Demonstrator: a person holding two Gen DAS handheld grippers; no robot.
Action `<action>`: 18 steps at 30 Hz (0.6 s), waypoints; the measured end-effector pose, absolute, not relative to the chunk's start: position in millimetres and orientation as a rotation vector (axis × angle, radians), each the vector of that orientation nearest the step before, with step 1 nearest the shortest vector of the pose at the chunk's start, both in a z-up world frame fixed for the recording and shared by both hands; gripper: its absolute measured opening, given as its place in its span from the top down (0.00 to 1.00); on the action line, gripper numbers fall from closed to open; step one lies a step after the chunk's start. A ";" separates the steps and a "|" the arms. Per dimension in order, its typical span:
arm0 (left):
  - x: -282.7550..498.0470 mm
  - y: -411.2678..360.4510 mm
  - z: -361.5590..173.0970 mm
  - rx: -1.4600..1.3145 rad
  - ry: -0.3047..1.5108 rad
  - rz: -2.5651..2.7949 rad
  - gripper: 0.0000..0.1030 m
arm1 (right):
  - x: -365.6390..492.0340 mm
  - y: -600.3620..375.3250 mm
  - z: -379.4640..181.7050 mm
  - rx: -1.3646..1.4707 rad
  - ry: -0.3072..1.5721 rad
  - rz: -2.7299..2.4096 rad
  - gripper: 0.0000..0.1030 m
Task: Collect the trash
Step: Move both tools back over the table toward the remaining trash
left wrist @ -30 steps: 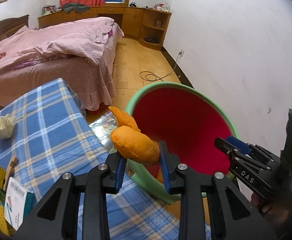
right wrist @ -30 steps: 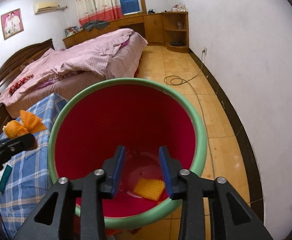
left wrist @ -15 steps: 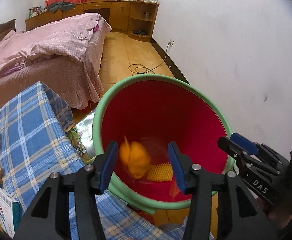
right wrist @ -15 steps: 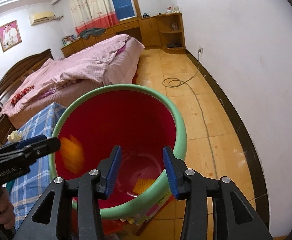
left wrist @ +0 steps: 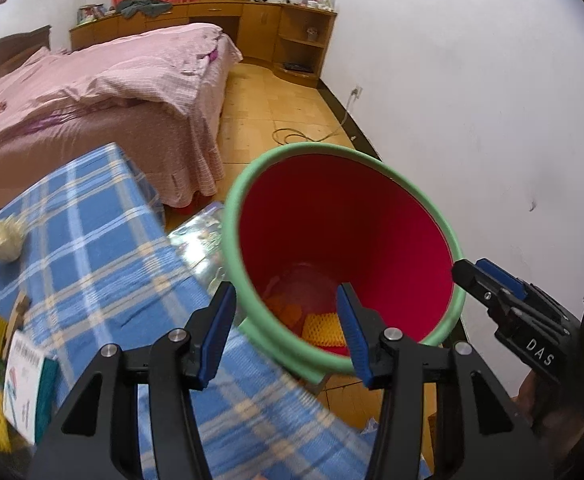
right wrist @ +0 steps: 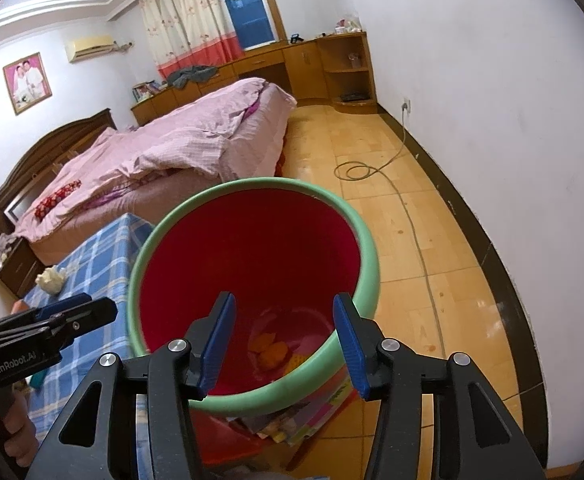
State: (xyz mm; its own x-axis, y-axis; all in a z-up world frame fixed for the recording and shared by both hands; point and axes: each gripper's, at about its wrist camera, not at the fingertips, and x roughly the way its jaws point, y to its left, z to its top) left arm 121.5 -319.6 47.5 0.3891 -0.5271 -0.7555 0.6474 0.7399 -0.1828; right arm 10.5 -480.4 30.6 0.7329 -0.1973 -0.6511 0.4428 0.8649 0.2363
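A red bin (left wrist: 332, 148) with a green rim stands on the floor beside the table. At its bottom lie an orange wad (left wrist: 288, 312) and a yellow mesh piece (left wrist: 324, 326); the right wrist view shows the orange wad (right wrist: 272, 354) too. My left gripper (left wrist: 286, 312) hangs open and empty over the bin's near rim. My right gripper (right wrist: 284, 312) points into the bin (right wrist: 252, 182) from the other side. Its jaws are opening with nothing between them. Each gripper shows in the other's view: the right gripper (left wrist: 492, 280) and the left gripper (right wrist: 72, 312).
A blue plaid tablecloth (left wrist: 92, 240) carries a crumpled white paper ball (left wrist: 2, 236), a white and teal box (left wrist: 24, 380) and other bits at the left edge. A pink bed (left wrist: 92, 92) lies behind. A cable (right wrist: 356, 170) coils on the wooden floor by the white wall.
My left gripper let go of the orange wad, which fell into the bin, and its jaws spread. The right jaws widened too. The left gripper shifted back toward the table.
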 end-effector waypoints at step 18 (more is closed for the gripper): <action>121.3 -182.2 72.0 0.059 0.860 -0.521 0.49 | 17.6 -395.9 40.7 0.368 0.683 -0.212 0.45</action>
